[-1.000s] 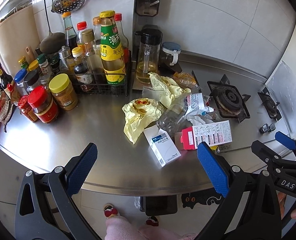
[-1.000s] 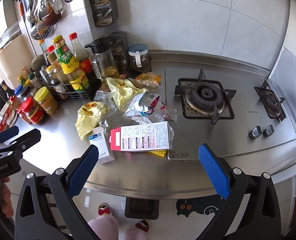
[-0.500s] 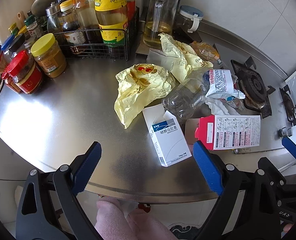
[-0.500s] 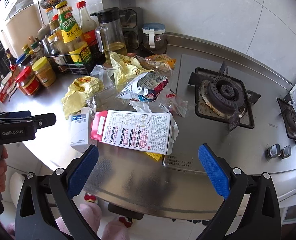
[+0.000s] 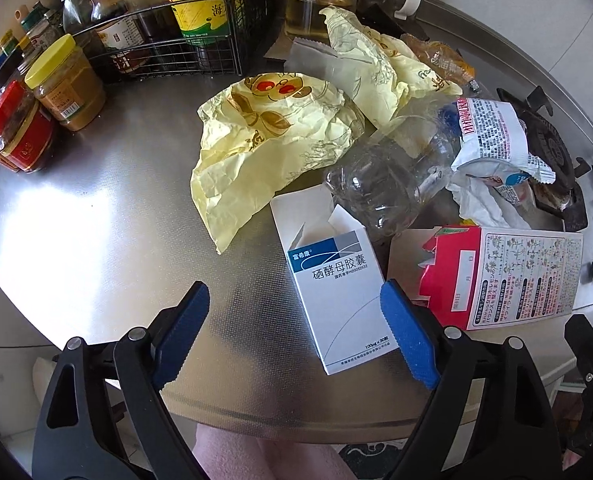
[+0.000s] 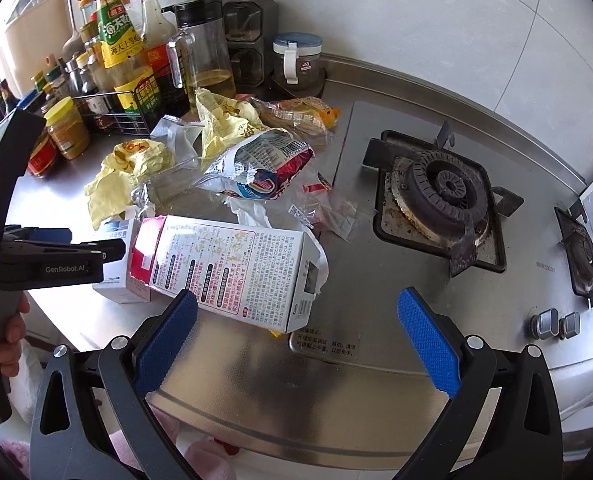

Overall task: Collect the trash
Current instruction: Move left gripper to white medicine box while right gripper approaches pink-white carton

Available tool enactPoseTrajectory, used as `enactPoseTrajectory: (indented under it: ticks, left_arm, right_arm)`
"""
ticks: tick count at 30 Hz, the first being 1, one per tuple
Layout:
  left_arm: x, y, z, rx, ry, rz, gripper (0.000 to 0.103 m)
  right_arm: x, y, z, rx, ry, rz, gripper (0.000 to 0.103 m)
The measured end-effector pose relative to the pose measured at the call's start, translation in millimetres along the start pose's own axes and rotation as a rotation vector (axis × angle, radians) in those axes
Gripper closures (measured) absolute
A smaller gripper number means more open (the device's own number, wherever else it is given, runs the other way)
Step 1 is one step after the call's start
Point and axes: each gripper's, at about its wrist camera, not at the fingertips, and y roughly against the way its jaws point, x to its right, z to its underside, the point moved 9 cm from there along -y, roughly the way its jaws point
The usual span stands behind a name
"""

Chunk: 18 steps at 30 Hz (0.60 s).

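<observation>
A heap of trash lies on the steel counter (image 5: 96, 220): a white medicine box (image 5: 336, 300), a red and white carton (image 5: 516, 276) on its side, a crumpled yellow wrapper (image 5: 272, 136), a crushed clear bottle (image 5: 380, 184) and a torn snack bag (image 5: 492, 132). My left gripper (image 5: 294, 332) points steeply down over the box. Its jaws are closing, the box's near end is between them by the right pad, and no pad presses on it. My right gripper (image 6: 296, 344) is open just above the carton's (image 6: 236, 272) near edge, holding nothing.
A wire rack of sauce bottles (image 5: 176, 40) and jars (image 5: 64, 80) stand at the back left. An oil jug (image 6: 204, 52) and a lidded jar (image 6: 296, 60) sit by the wall. The gas burner (image 6: 440, 192) and knobs (image 6: 556, 322) lie to the right. The counter edge (image 5: 256, 420) is close below.
Both grippers have come down closer to the counter. The left one now straddles the white box with its jaws slightly narrower. The right one has neared the carton.
</observation>
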Motion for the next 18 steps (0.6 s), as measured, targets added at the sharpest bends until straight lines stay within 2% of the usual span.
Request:
enactPoseTrajectory:
  ticks: [3, 5, 14, 18]
  left_arm:
    - [2.1, -2.3, -3.4, 0.003, 0.001, 0.001, 0.014]
    - [0.5, -3.2, -6.0, 0.014, -0.009, -0.026, 0.011]
    - [-29.6, 0.5, -17.8, 0.046, 0.008, -0.138, 0.01]
    - [-37.8, -1.0, -15.8, 0.011, 0.062, -0.086, 0.012]
  right_arm:
    - [-4.2, -6.3, -1.4, -0.008, 0.025, -0.017, 0.003]
    - [-8.1, -10.5, -2.0, -0.011, 0.051, -0.02, 0.003]
    - [-37.8, -33.0, 5.9, -0.078, 0.113, -0.108, 0.003]
    - [-56.4, -33.5, 11.1, -0.11, 0.133, -0.197, 0.003]
